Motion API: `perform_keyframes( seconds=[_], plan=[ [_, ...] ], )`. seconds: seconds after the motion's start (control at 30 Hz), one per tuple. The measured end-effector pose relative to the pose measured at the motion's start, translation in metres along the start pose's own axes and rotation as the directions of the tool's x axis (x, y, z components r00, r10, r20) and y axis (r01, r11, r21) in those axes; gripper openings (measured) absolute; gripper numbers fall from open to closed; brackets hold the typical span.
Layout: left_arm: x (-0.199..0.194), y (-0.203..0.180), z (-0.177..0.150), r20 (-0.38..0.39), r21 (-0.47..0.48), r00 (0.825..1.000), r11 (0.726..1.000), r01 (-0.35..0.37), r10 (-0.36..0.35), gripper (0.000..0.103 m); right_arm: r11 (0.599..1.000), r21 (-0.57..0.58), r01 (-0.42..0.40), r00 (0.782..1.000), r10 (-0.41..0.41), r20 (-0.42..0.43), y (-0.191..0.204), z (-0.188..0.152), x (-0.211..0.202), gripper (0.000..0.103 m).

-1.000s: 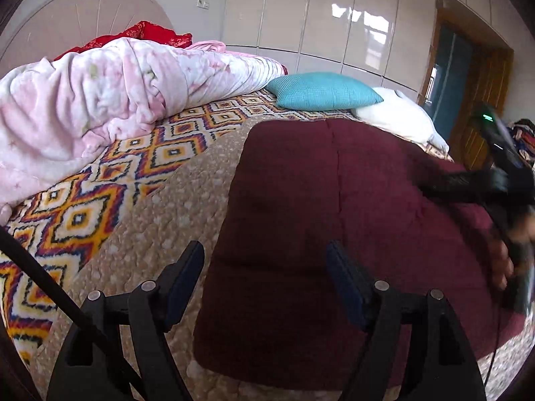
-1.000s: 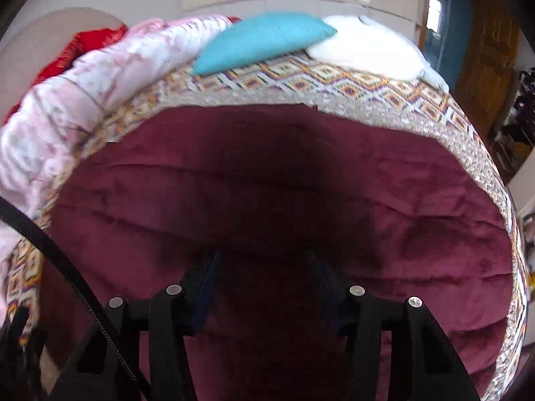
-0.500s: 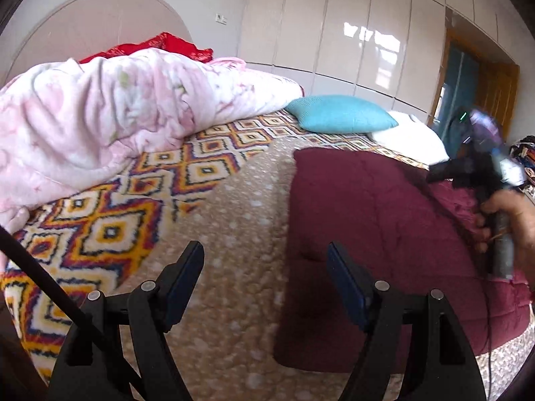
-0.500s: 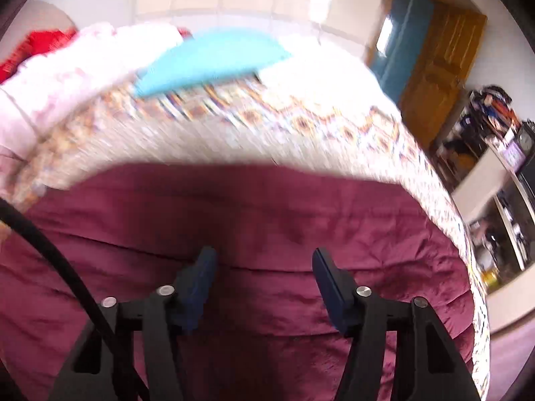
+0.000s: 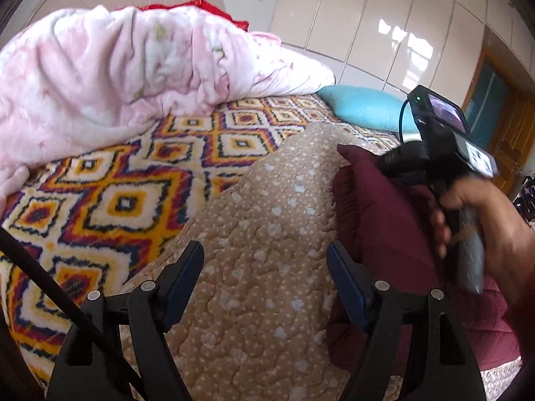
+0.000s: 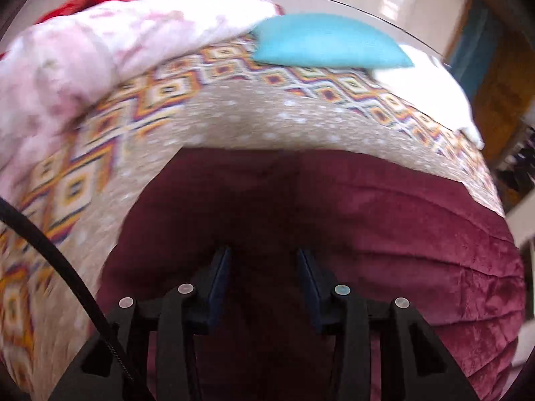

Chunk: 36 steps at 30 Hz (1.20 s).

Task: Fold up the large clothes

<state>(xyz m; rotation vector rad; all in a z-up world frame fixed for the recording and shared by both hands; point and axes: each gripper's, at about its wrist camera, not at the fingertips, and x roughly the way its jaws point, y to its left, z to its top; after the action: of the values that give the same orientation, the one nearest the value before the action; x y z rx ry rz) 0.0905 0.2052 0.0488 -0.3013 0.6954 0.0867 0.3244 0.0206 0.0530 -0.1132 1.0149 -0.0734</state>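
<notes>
A dark maroon quilted garment (image 6: 384, 234) lies folded on a tan dotted quilt (image 5: 260, 234) on the bed; in the left wrist view the garment (image 5: 384, 234) is at the right. My left gripper (image 5: 265, 274) is open and empty, above the tan quilt just left of the garment's edge. My right gripper (image 6: 264, 267) is open with nothing between its fingers, low over the garment's near part. The right gripper's body, held in a hand, shows in the left wrist view (image 5: 444, 153) above the garment.
A pink floral duvet (image 5: 117, 77) is heaped at the left over a red cloth. A patterned diamond blanket (image 5: 117, 193) covers the bed. A turquoise pillow (image 6: 327, 43) and a white pillow (image 6: 444, 93) lie at the far end. A wooden door (image 5: 508, 140) is at the right.
My left gripper has swung left, off the garment and over the tan quilt. My right gripper has shifted over the garment, its jaws a little narrower. Both stay empty.
</notes>
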Motion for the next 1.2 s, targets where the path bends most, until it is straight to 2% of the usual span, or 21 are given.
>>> perform_keyframes(
  seconds=[0.03,0.1,0.17,0.23,0.33,0.43,0.5,0.57,0.7,0.8,0.9,0.97,1.07,1.13,1.2],
  plan=[
    [0.002,0.0,0.0,-0.006,-0.004,1.0,1.0,0.0,0.0,0.075,1.0,0.018,0.022,1.0,-0.021,-0.02,-0.002,0.007,0.005,0.05],
    [0.004,-0.001,-0.001,-0.015,-0.001,1.0,1.0,0.0,0.0,0.075,0.998,0.055,0.035,0.999,-0.034,-0.022,-0.008,0.014,0.0,0.05],
    [0.002,-0.006,-0.003,-0.016,0.014,1.0,1.0,0.005,-0.005,0.074,0.997,0.078,-0.013,0.998,0.007,0.065,-0.018,0.015,-0.025,0.05],
    [-0.002,-0.012,-0.004,-0.006,0.031,1.0,0.999,0.013,-0.013,0.074,0.994,0.094,-0.053,0.986,0.037,0.161,-0.034,0.007,-0.058,0.05],
    [-0.013,-0.025,-0.006,0.018,0.061,0.999,0.998,0.032,-0.033,0.075,0.996,0.079,-0.045,0.979,0.029,0.2,-0.058,-0.008,-0.082,0.051],
    [-0.022,-0.045,-0.012,0.029,0.108,0.997,0.992,0.071,-0.075,0.075,0.996,0.084,-0.011,0.987,-0.003,0.163,-0.098,-0.026,-0.086,0.051],
    [-0.027,-0.058,-0.017,0.031,0.144,0.995,0.985,0.092,-0.097,0.075,0.991,0.133,0.033,0.991,-0.05,0.126,-0.135,-0.043,-0.08,0.051],
    [-0.03,-0.069,-0.024,0.035,0.183,0.994,0.978,0.099,-0.107,0.075,0.976,0.213,0.037,0.995,-0.056,0.085,-0.179,-0.062,-0.07,0.051],
    [-0.031,-0.085,-0.034,0.042,0.245,0.993,0.965,0.099,-0.113,0.075,0.909,0.41,0.076,0.997,-0.08,-0.009,-0.279,-0.109,-0.047,0.051],
    [-0.025,-0.091,-0.037,0.023,0.255,0.994,0.962,0.1,-0.109,0.075,0.84,0.504,0.203,0.978,-0.195,-0.07,-0.343,-0.135,-0.046,0.05],
    [-0.021,-0.096,-0.041,0.004,0.264,0.994,0.959,0.102,-0.107,0.075,0.769,0.584,0.26,0.962,-0.258,-0.088,-0.382,-0.152,-0.063,0.05],
    [-0.021,-0.1,-0.044,0.003,0.278,0.994,0.955,0.106,-0.111,0.075,0.754,0.608,0.247,0.963,-0.263,-0.066,-0.391,-0.159,-0.078,0.05],
    [-0.024,-0.107,-0.05,0.021,0.309,0.995,0.947,0.088,-0.099,0.075,0.765,0.612,0.201,0.967,-0.254,-0.001,-0.386,-0.157,-0.091,0.05],
    [-0.026,-0.109,-0.052,0.028,0.316,0.995,0.945,0.081,-0.095,0.075,0.789,0.592,0.161,0.974,-0.226,0.036,-0.376,-0.149,-0.093,0.05],
    [-0.027,-0.11,-0.054,0.031,0.318,0.995,0.944,0.083,-0.098,0.075,0.821,0.565,0.082,0.986,-0.15,0.076,-0.361,-0.133,-0.087,0.05]
  ],
)
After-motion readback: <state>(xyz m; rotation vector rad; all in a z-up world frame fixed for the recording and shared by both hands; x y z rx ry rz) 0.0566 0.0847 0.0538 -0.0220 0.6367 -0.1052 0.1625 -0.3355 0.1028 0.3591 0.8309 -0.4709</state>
